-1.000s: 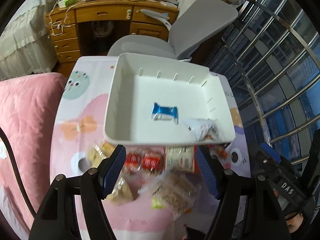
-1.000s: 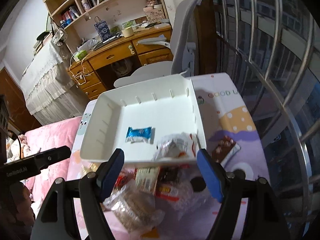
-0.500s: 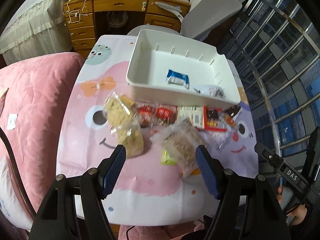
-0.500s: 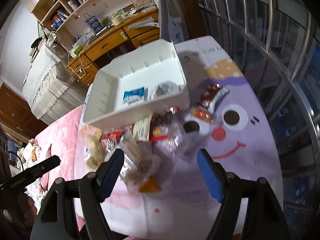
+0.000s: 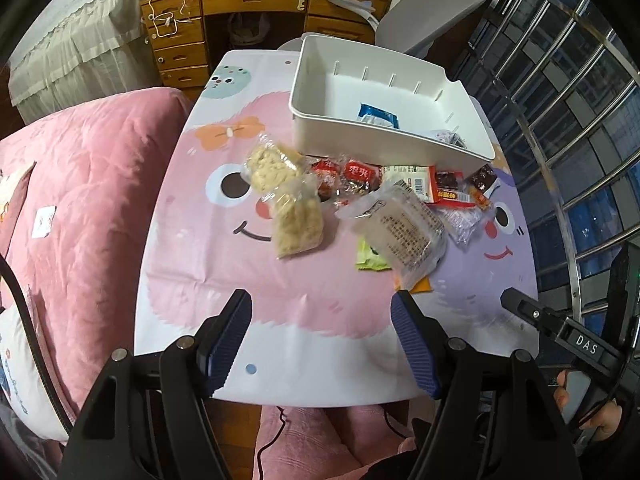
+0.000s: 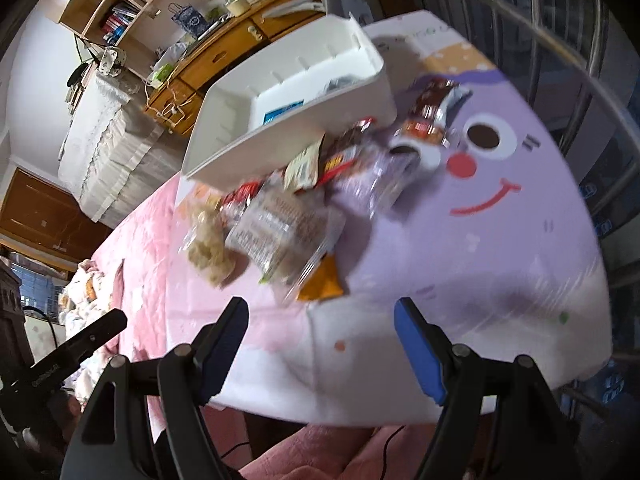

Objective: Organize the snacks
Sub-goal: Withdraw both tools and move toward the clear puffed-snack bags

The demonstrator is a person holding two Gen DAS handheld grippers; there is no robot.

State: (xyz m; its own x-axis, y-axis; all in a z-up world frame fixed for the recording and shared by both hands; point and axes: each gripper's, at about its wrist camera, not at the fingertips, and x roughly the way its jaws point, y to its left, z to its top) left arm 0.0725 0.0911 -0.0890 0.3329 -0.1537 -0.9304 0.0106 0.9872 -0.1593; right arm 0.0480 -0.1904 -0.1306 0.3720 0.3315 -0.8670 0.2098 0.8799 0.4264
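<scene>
A white bin (image 5: 384, 136) (image 6: 296, 136) stands at the far side of the table; a blue packet (image 5: 378, 114) and a dark packet (image 5: 448, 138) lie in it. Several loose snacks lie in front of it: two clear bags of pale puffs (image 5: 284, 196), red packets (image 5: 352, 174), a large clear cracker bag (image 5: 404, 232) (image 6: 276, 232), a green packet (image 5: 370, 258) and chocolate wrappers (image 6: 434, 98). My left gripper (image 5: 322, 340) is open and empty, above the near table edge. My right gripper (image 6: 320, 344) is open and empty, also back over the near edge.
The table wears a pink and purple cartoon cloth (image 5: 288, 300). A pink bedcover (image 5: 80, 184) lies to the left. A grey chair (image 5: 428, 12) and a wooden desk (image 5: 256, 4) stand behind the table. A metal window grille (image 5: 580, 120) runs along the right.
Both grippers have pulled back and up from the bin to the near table edge. The whole snack pile now shows. Both stay open and empty.
</scene>
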